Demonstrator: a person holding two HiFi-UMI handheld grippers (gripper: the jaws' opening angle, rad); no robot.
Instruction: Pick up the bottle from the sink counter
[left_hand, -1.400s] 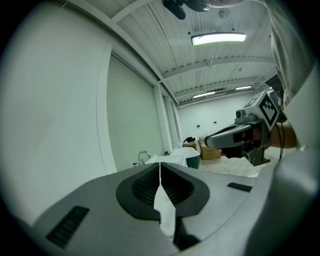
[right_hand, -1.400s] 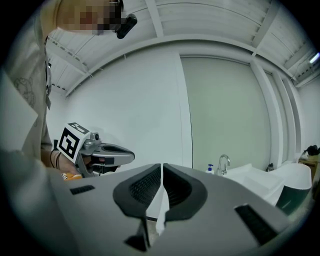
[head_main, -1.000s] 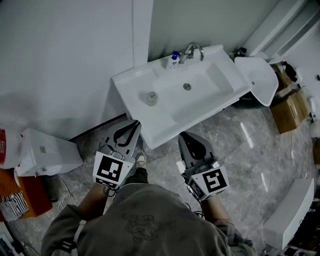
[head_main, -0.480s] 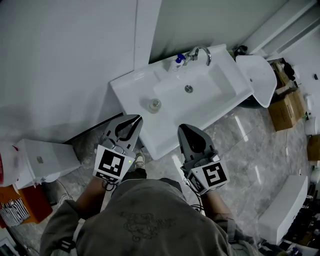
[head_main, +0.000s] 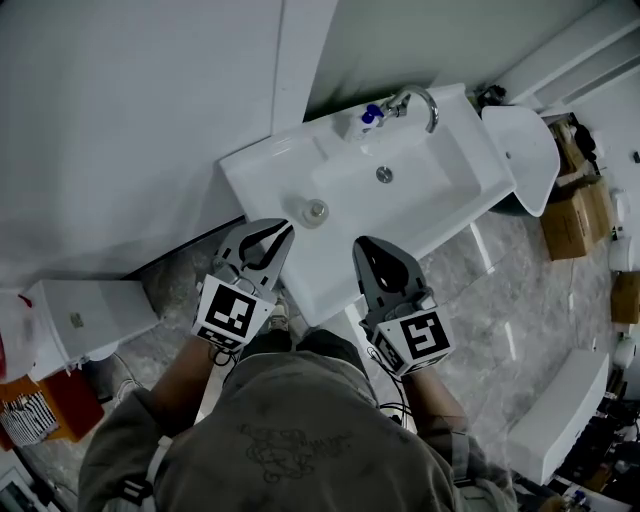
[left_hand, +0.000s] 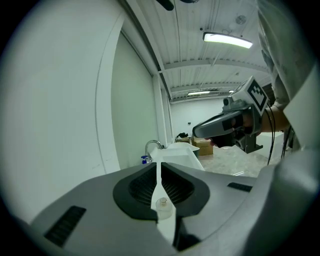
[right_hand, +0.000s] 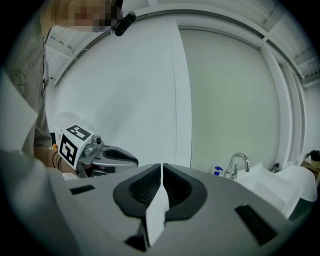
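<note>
The small clear bottle is seen on the sink counter, near the left gripper. The jaws of it and of the right gripper are pressed shut, with nothing held. If they are not opened first, the bottle could be knocked over.

White sink counter: small clear bottle upright on left flat, beside basin. Blue-capped dispenser at back rim, just beside faucet.

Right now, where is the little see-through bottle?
In the head view, the little clear bottle stands on the sink counter, left of the basin, just beyond the left gripper.
</note>
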